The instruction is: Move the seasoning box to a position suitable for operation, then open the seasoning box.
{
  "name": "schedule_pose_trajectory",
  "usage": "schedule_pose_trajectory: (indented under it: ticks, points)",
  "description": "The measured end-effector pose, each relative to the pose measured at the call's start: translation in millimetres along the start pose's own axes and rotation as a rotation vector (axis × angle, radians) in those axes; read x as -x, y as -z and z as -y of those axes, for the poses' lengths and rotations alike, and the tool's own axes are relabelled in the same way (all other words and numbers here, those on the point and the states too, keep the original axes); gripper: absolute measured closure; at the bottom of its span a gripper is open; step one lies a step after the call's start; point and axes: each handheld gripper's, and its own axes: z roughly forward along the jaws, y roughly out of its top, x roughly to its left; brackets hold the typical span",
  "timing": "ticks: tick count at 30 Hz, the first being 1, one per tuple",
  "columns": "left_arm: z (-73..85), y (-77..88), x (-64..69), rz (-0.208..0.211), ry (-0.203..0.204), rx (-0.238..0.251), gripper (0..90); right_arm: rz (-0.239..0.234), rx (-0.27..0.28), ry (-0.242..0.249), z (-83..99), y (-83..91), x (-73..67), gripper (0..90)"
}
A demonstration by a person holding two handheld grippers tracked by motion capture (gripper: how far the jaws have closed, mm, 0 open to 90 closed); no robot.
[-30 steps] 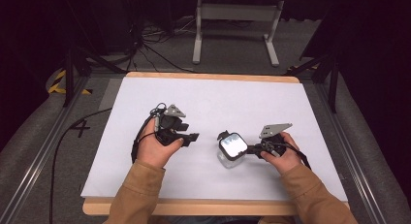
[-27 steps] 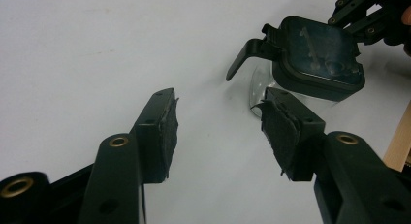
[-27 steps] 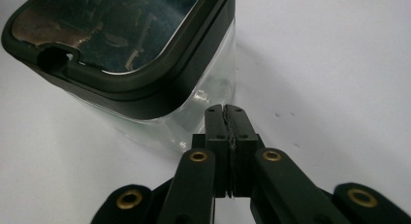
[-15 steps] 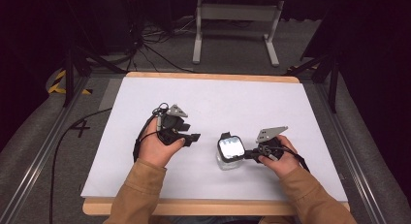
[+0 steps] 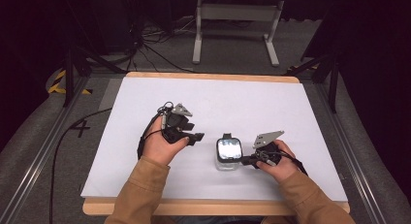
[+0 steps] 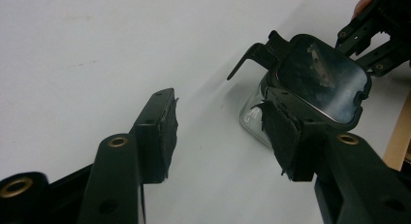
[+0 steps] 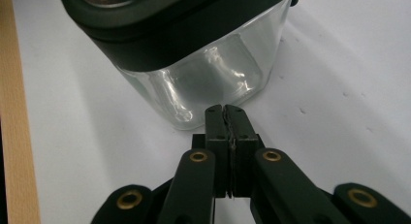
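Near the front edge of the white table (image 5: 291, 103), the right gripper (image 5: 248, 160) lies low, its jaws pressed together with nothing between them, tips just beside the lower wall of a clear glass container (image 5: 228, 156). The container stands upright near the table's middle, toward the front, its black lid (image 5: 229, 148) facing up; a black latch arm (image 6: 249, 57) sticks out from the lid's far side, away from the person. Left of it, the left gripper (image 5: 197, 136) points toward the container with its jaws spread wide, one pad (image 6: 278, 132) close by the lid, not closed on anything.
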Motion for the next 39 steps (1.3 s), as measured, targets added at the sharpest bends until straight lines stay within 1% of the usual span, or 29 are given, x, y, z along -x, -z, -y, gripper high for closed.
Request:
schedule_pose_trajectory:
  ticks: [2, 3, 5, 6, 7, 8, 9, 10, 11, 13, 15, 16, 17, 18, 19, 21, 23, 27, 29, 30, 31, 33, 34, 35, 36, 39]
  points:
    - [-1.1, -0.9, -0.2, 0.005, -0.008, 0.0, 47.3, -0.001, -0.001, -0.002, 0.4, -0.1, -0.3, 90.0]
    - [-1.8, -1.6, 0.5, 0.006, -0.002, 0.0, 47.3, -0.001, -0.001, -0.002, 1.1, -0.1, -0.9, 89.9]
    - [-4.2, -3.4, 1.2, 0.011, -0.01, 0.003, 47.8, -0.009, 0.006, -0.001, 2.3, 0.6, -1.3, 89.5]
    - [-5.9, -4.0, 1.5, 0.022, -0.02, 0.006, 48.6, -0.013, 0.007, -0.009, 2.7, 2.0, -1.3, 88.2]
    - [-7.0, -4.5, 2.1, 0.031, -0.018, 0.016, 52.3, 0.002, 0.011, -0.015, 3.6, 5.4, -0.6, 88.0]
    - [-9.5, -3.9, 2.8, 0.055, -0.024, 0.025, 55.4, 0.015, 0.012, -0.017, 4.4, 8.4, 0.3, 88.1]
    - [-12.2, -4.4, 4.0, 0.074, -0.026, 0.047, 57.7, 0.031, 0.019, -0.024, 6.3, 13.9, 1.9, 88.5]
    - [-15.0, -4.1, 4.8, 0.088, -0.034, 0.049, 60.7, 0.039, 0.03, -0.035, 9.0, 19.7, 3.2, 88.7]
    - [-17.4, -5.3, 6.4, 0.107, -0.032, 0.062, 63.0, 0.048, 0.038, -0.045, 11.3, 23.9, 4.3, 88.7]
    - [-23.5, -8.3, 9.1, 0.131, -0.054, 0.073, 65.3, 0.067, 0.051, -0.057, 16.2, 31.6, 6.3, 88.7]
    - [-28.5, -13.3, 11.6, 0.148, -0.065, 0.084, 67.4, 0.083, 0.058, -0.076, 21.5, 38.4, 7.4, 88.6]
    - [-30.5, -15.7, 12.6, 0.157, -0.067, 0.081, 69.4, 0.089, 0.062, -0.087, 24.3, 41.8, 7.6, 88.6]
    - [-32.9, -19.1, 13.1, 0.16, -0.07, 0.083, 71.9, 0.095, 0.067, -0.091, 26.4, 43.9, 7.8, 88.5]
    - [-32.9, -19.1, 13.1, 0.16, -0.07, 0.083, 76.4, 0.101, 0.068, -0.095, 28.9, 46.7, 8.0, 88.5]
    - [-33.9, -21.3, 13.8, 0.16, -0.065, 0.083, 76.4, 0.101, 0.068, -0.095, 28.9, 46.7, 8.0, 88.5]
    - [-37.2, -27.0, 14.6, 0.161, -0.074, 0.077, 82.4, 0.111, 0.075, -0.103, 32.2, 50.3, 7.8, 88.2]
    - [-39.5, -32.3, 15.4, 0.174, -0.077, 0.089, 85.4, 0.113, 0.073, -0.113, 34.9, 52.5, 7.4, 88.0]
    - [-42.5, -45.3, 15.1, 0.213, -0.066, 0.08, 86.1, 0.125, 0.072, -0.122, 40.1, 55.9, 6.5, 87.8]
    - [-43.3, -53.4, 14.3, 0.228, -0.052, 0.078, 85.9, 0.127, 0.072, -0.128, 42.7, 57.3, 5.7, 87.5]
    - [-43.3, -53.4, 14.3, 0.228, -0.052, 0.078, 85.7, 0.127, 0.072, -0.128, 42.7, 57.3, 5.7, 87.5]
    - [-43.8, -57.1, 14.1, 0.23, -0.049, 0.071, 85.7, 0.131, 0.073, -0.128, 43.9, 57.8, 5.5, 87.1]
    - [-44.3, -61.3, 14.4, 0.214, -0.057, 0.053, 87.6, 0.134, 0.076, -0.135, 46.7, 59.6, 5.2, 86.6]
    - [-44.7, -63.8, 14.1, 0.201, -0.07, 0.044, 87.6, 0.134, 0.076, -0.135, 46.7, 59.6, 5.2, 86.6]
    - [-44.8, -65.9, 14.3, 0.2, -0.066, 0.046, 88.4, 0.135, 0.08, -0.137, 47.5, 60.2, 5.1, 86.6]
    - [-44.9, -66.8, 14.1, 0.207, -0.065, 0.041, 88.7, 0.134, 0.078, -0.142, 48.1, 60.6, 4.7, 86.5]
    - [-44.9, -71.4, 13.0, 0.22, -0.055, 0.03, 88.1, 0.139, 0.078, -0.138, 49.4, 60.8, 3.9, 86.1]
